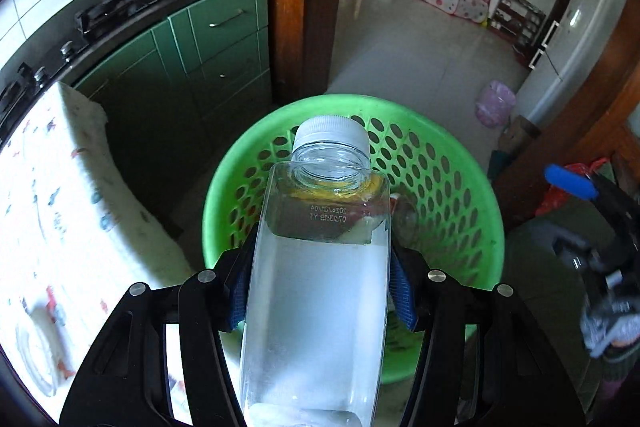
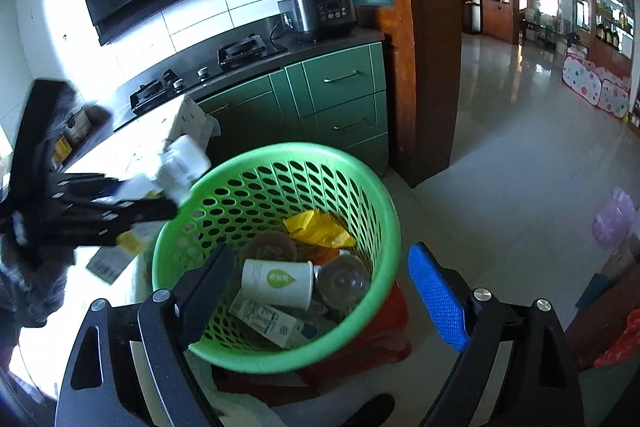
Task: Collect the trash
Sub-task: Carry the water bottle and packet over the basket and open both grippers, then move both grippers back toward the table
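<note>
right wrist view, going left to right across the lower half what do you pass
left claw holding the clear bottle → dark finger of the right claw → white cup inside the green basket → blue padded finger → pink bag on the floor

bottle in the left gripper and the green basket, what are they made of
Bottle: clear, glossy, likely plastic; you see straight through its wall, a printed date code sits near the shoulder, and its white cap is ribbed.
Basket: moulded green plastic by the look, smooth with a slight sheen, its wall pierced by regular oval holes.
Left gripper pads: blue and textured, probably rubber.
</note>
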